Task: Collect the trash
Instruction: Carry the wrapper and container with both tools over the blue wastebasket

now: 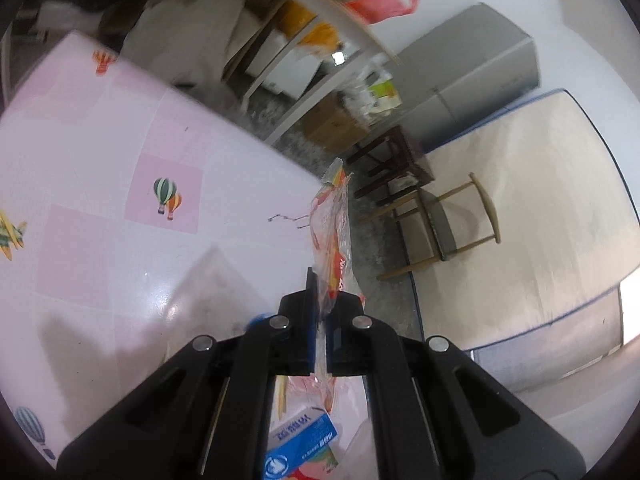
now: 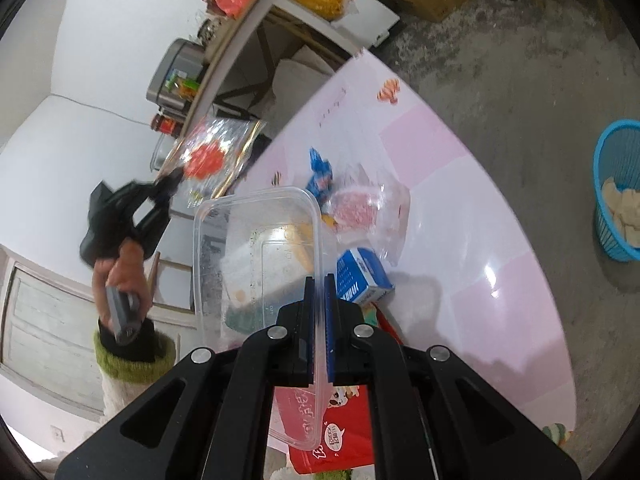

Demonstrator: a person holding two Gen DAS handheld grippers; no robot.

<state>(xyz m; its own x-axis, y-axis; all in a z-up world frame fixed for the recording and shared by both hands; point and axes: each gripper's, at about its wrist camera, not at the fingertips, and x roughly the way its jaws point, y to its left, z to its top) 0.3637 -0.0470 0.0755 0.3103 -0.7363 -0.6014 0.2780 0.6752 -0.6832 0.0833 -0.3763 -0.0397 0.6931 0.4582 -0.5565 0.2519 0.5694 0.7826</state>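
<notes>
A clear snack wrapper (image 1: 334, 236) with red-orange print is pinched in the left gripper (image 1: 320, 320), whose jaws are closed tight on its lower end; its long axis runs straight ahead of the jaws, and its lettering is too blurred to read. The right gripper (image 2: 319, 320) has its jaws clamped on the rim of a clear plastic container (image 2: 260, 248), held on edge. Below it on the table (image 2: 460, 208) lies a blue-and-white box (image 2: 362, 276), possibly tissues.
</notes>
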